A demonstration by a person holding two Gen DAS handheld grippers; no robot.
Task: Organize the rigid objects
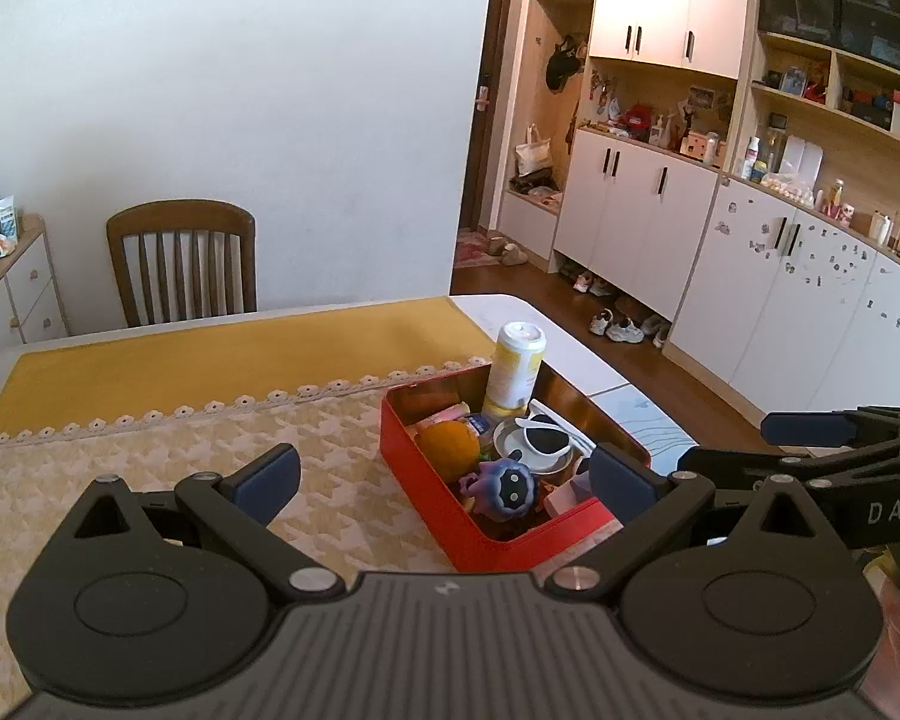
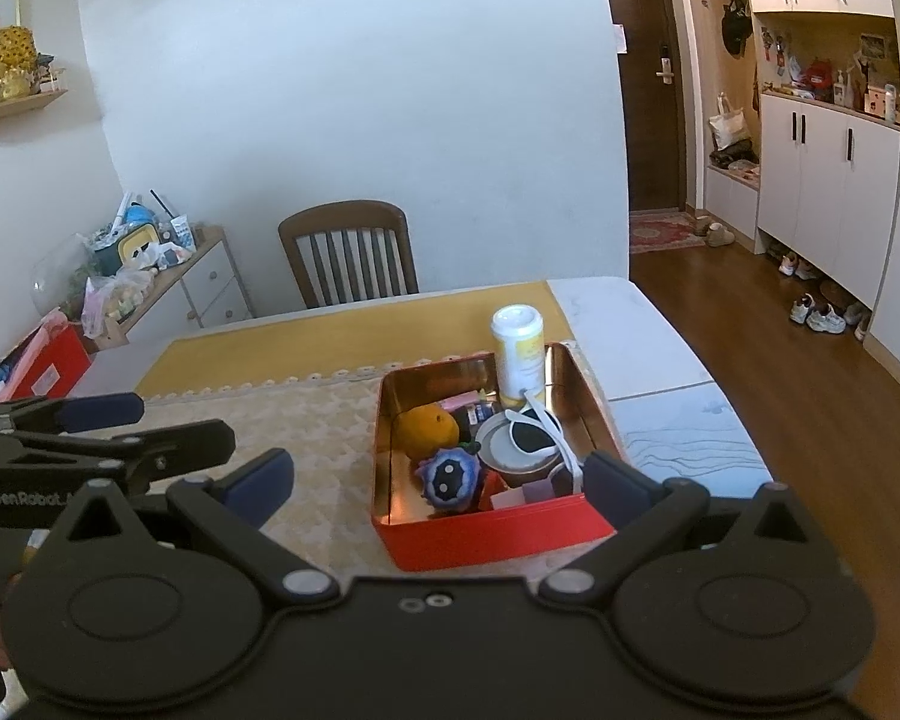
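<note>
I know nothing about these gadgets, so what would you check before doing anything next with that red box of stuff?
1. Left gripper open and empty: ok.
2. Right gripper open and empty: ok.
3. Red metal tin flat on the patterned tablecloth: ok.
4. Tall white-and-yellow canister upright in the tin's far corner: ok.
5. White-framed sunglasses, orange fruit and purple plush toy inside the tin: ok, though piled together.
6. Anything left on the table outside the tin: cannot tell, since the grippers hide the near part.
</note>
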